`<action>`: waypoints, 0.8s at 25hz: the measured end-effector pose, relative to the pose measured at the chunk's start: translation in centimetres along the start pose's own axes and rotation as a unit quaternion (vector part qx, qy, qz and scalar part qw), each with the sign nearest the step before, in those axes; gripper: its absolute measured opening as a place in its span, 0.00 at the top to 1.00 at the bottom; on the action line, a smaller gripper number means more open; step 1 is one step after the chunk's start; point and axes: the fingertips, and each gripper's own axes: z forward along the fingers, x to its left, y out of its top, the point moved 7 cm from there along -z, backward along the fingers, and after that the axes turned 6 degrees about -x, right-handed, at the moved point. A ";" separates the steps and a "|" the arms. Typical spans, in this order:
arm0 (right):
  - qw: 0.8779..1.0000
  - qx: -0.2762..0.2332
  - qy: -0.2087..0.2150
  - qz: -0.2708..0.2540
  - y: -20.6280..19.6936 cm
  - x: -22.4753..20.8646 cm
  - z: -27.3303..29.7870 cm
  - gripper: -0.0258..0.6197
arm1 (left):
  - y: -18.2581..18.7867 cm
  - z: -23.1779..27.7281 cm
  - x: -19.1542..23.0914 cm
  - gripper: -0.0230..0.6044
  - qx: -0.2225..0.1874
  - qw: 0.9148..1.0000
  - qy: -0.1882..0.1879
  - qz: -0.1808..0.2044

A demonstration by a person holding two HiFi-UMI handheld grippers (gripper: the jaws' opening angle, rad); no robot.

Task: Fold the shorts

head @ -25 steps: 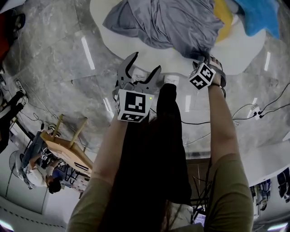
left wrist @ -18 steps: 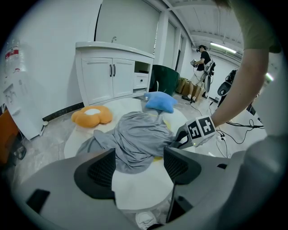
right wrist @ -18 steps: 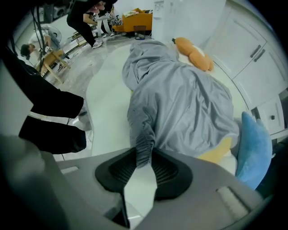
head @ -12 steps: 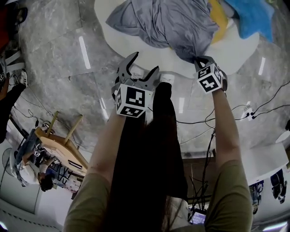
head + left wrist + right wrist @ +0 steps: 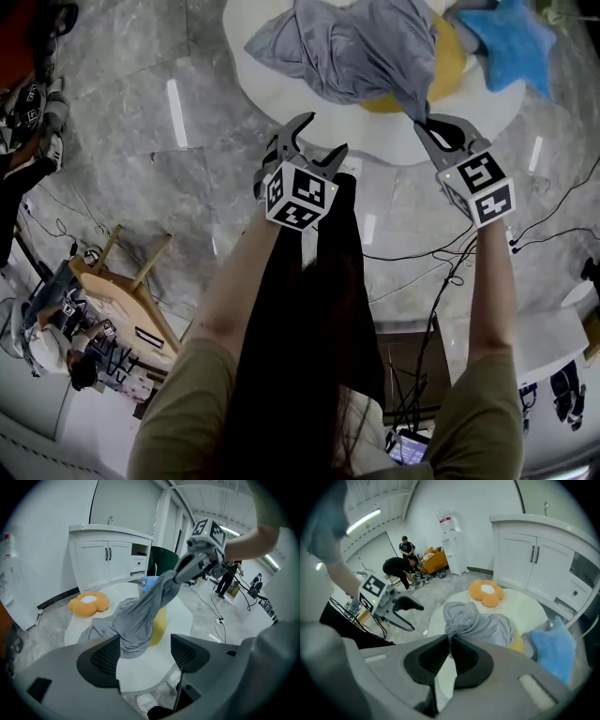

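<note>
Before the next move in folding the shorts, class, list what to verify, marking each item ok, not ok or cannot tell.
1. Right gripper holds the shorts: ok, jaws just closed on the fabric.
2. Left gripper free for a second hold: ok, open and empty.
3. Shorts spread flat: not ok, bunched.
4. Shorts clear of the yellow cushion: not ok, draped over it.
5. Waistband or leg gripped: cannot tell.

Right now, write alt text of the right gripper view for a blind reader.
The right hand-held gripper, jaws just closed, pinches an edge of the grey shorts above the white table. An orange cushion and a blue cushion lie beyond; the left hand-held gripper hangs open at left.
</note>
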 end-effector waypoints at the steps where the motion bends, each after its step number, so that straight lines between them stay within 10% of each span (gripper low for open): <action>1: 1.000 -0.015 0.004 0.002 1.1 0.1 -0.9 0.92 | 0.1 0.2 0.0 0.45 0.000 1.000 0.000 -0.005; 13: 0.986 -0.118 0.114 0.016 11.3 3.6 -8.0 0.92 | 4.5 5.7 -4.6 0.43 -0.025 0.999 -0.010 -0.024; 20: 0.962 -0.181 0.190 0.070 17.0 6.1 -11.4 0.92 | 7.6 5.9 -3.4 0.40 -0.076 0.993 0.079 -0.045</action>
